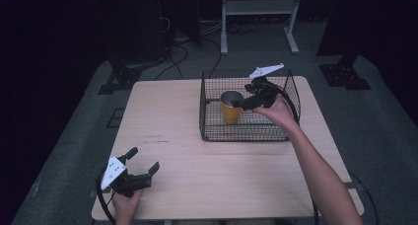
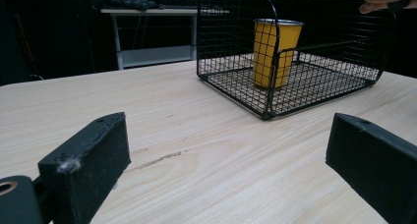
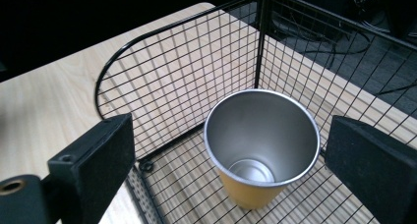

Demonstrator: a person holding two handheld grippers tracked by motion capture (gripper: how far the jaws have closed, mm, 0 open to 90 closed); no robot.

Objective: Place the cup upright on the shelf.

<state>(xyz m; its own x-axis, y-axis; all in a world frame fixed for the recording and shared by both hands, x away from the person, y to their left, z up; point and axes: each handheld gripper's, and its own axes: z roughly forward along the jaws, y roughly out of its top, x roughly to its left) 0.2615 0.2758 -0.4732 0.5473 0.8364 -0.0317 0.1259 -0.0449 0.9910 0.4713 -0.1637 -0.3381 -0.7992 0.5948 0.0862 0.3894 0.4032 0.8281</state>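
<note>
Right gripper hangs wide-jawed over the upright yellow cup, which stands empty in the wire basket. Left gripper, likewise spread, holds nothing near the wooden table's front corner.

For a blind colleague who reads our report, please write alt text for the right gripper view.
An empty yellow metal cup with a silver inside stands upright in a black wire basket on a light wooden table. The right gripper is open, its two black fingers on either side of the cup, not touching it.

One cup, one wire basket
</note>
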